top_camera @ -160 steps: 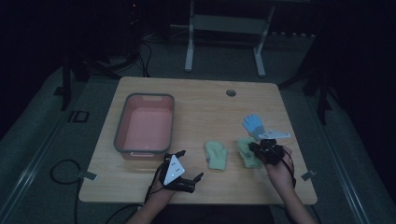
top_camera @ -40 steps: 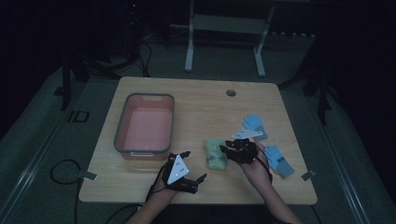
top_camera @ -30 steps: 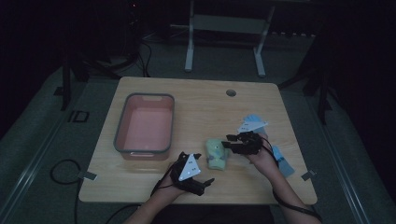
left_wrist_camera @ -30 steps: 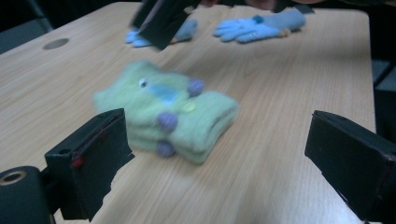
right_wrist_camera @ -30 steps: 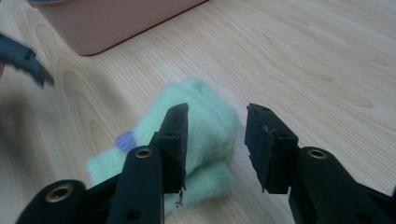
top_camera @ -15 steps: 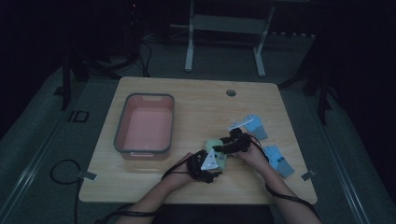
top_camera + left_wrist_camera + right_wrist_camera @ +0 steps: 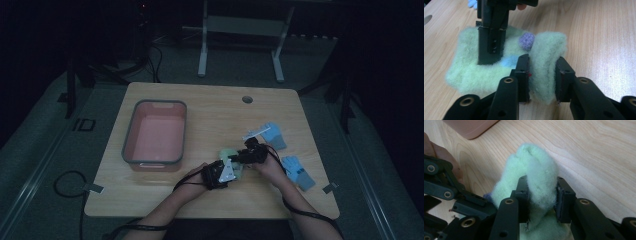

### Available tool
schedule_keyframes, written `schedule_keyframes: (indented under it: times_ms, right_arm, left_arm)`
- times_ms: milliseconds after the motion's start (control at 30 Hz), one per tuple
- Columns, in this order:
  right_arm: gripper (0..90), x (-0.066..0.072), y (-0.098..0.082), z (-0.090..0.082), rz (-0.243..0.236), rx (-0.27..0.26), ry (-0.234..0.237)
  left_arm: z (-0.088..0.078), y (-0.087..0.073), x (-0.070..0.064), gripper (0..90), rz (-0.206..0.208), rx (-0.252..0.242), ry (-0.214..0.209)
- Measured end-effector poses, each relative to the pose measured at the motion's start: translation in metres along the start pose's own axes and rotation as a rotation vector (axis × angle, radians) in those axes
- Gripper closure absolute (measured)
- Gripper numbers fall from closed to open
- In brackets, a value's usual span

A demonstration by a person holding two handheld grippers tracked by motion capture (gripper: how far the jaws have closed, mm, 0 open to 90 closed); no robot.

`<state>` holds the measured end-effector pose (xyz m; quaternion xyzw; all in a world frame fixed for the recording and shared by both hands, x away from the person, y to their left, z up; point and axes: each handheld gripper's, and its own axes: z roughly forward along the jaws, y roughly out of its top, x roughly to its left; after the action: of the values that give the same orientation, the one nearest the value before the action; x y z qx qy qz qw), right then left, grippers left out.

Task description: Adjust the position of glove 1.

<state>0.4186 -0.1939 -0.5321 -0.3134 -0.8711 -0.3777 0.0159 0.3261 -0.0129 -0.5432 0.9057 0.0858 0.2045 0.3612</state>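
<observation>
Pinching one green fuzzy sock (image 7: pixel 506 65), both hand-held grippers (image 7: pixel 235 165) sit beside the empty pink bin (image 7: pixel 131 131).

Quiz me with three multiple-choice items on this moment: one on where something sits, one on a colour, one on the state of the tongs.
1. Where is the pink bin?
A. left part of the table
B. right edge of the table
C. on the floor

2. What colour is the fuzzy sock held by both tongs?
A. red
B. pale green
C. black

3. What are the left tongs doing?
A. hanging open above the bin
B. lying on the floor
C. shut on a fold of the sock

Answers: 1 A, the high view shows the bin left of the hands. 2 B, both gripper views show pale green fleece. 3 C, the left gripper view shows the fold pinched between both jaws; the right tongs pinch the sock too.
</observation>
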Motion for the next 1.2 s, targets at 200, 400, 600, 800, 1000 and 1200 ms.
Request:
schedule_keyframes:
  times_ms: [200,400,600,800,1000,1200]
  right_arm:
    - [69.8,0.007,0.010,-0.007,-0.019,-0.024,-0.007]
    - [69.9,0.017,0.022,-0.018,-0.036,-0.064,0.005]
    - [70.1,0.027,0.040,-0.022,-0.061,-0.076,0.002]
    - [70.2,0.038,0.065,-0.025,-0.085,-0.097,-0.002]
    - [70.2,0.048,0.089,-0.023,-0.102,-0.106,-0.002]
    - [70.2,0.057,0.108,-0.019,-0.126,-0.109,-0.001]
  left_arm:
    - [-0.015,0.009,0.011,71.7,0.003,0.016,-0.016]
    - [-0.037,0.020,0.018,71.8,0.027,0.018,-0.002]
    - [-0.055,0.024,0.028,72.6,0.031,0.030,0.013]
    - [-0.074,0.028,0.040,73.3,0.045,0.050,0.042]
    - [-0.092,0.027,0.053,73.7,0.034,0.062,0.066]
    - [-0.106,0.023,0.062,73.7,0.029,0.071,0.095]
